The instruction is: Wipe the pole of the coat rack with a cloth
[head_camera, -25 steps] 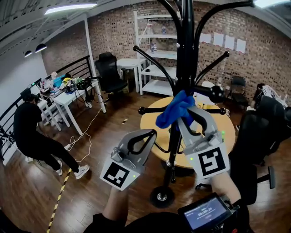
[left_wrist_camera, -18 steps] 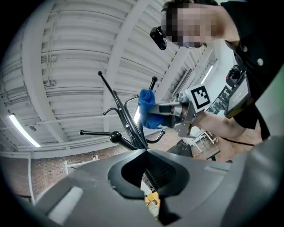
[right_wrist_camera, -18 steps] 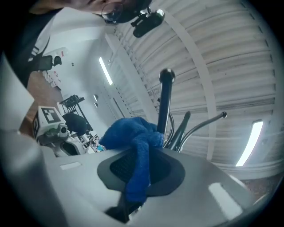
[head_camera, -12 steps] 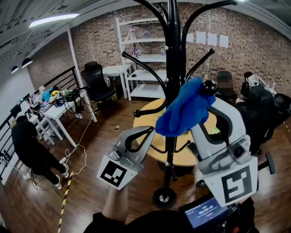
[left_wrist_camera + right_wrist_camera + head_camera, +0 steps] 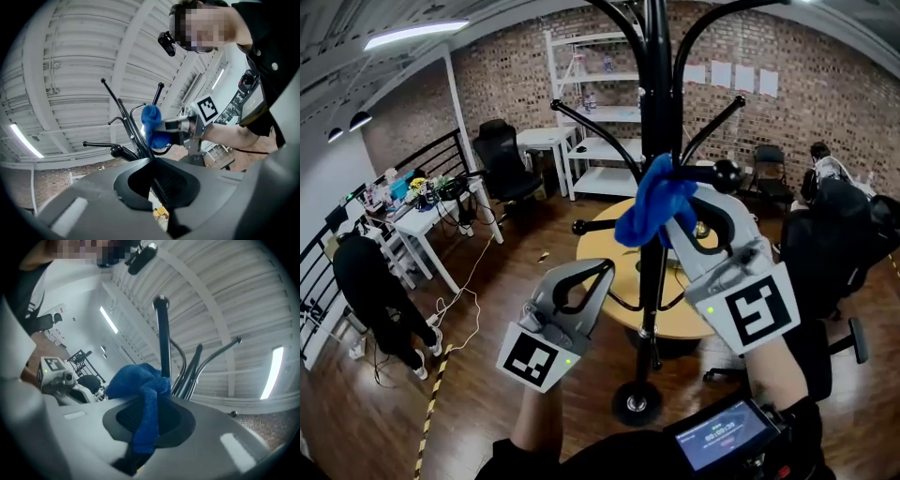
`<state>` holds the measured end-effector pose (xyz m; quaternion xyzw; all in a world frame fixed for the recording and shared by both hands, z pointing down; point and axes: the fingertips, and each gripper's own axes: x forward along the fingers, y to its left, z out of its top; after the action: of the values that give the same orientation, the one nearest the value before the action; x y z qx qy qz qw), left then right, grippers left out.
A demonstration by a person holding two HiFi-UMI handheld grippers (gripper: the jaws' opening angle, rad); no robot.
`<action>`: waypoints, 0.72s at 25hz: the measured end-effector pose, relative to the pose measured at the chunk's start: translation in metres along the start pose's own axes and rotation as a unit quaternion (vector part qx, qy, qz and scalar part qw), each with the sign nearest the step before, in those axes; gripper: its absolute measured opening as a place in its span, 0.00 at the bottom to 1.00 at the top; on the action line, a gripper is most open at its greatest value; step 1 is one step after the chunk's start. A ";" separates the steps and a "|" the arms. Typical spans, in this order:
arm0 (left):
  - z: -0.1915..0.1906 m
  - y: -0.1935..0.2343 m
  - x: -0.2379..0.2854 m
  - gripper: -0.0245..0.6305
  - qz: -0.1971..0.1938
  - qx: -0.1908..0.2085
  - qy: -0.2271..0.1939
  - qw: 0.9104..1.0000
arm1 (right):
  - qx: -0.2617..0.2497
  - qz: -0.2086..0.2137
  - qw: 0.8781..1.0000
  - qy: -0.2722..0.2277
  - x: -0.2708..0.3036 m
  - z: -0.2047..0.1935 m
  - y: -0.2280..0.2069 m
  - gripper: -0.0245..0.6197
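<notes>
The black coat rack pole [image 5: 654, 141] rises through the middle of the head view, its round base [image 5: 636, 403] on the wooden floor. My right gripper [image 5: 680, 208] is shut on a blue cloth [image 5: 652, 202], which is pressed against the pole just below the hook arms [image 5: 592, 127]. In the right gripper view the cloth [image 5: 143, 394] hangs out of the jaws beside the pole [image 5: 163, 341]. My left gripper [image 5: 598, 275] sits lower and left of the pole, shut with nothing in it. The left gripper view shows the cloth [image 5: 152, 124] on the pole [image 5: 131, 129].
A round yellow table [image 5: 609, 258] stands right behind the rack. A black office chair [image 5: 834, 272] is at the right, white desks [image 5: 431, 202] with clutter and a bending person [image 5: 370, 295] at the left. White shelves [image 5: 581, 103] line the brick wall.
My right gripper with the cloth rose along the pole, then came back down a little and moved closer to the pole. The left gripper has barely shifted.
</notes>
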<state>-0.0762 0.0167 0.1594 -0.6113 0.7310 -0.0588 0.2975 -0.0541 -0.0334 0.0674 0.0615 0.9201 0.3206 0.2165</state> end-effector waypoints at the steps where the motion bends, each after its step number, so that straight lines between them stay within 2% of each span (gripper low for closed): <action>1: -0.002 0.000 -0.002 0.04 0.003 -0.001 0.002 1.000 | 0.009 0.005 1.000 0.017 0.006 -0.016 0.002 0.12; 6: -0.015 -0.001 -0.010 0.04 0.018 -0.014 0.016 1.000 | 0.053 0.018 0.998 0.044 0.006 -0.061 0.025 0.12; 11: -0.031 -0.008 -0.007 0.04 0.011 -0.019 0.023 0.999 | 0.092 0.039 0.992 0.080 -0.011 -0.107 0.059 0.12; 18: -0.086 -0.031 -0.007 0.04 -0.020 -0.030 0.065 0.997 | 0.165 0.094 0.965 0.181 -0.045 -0.193 0.122 0.12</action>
<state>-0.0929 -0.0081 0.2463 -0.6293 0.7379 -0.0827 0.2293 -0.1014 -0.0568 0.2938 0.1236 0.9742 0.1891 0.0025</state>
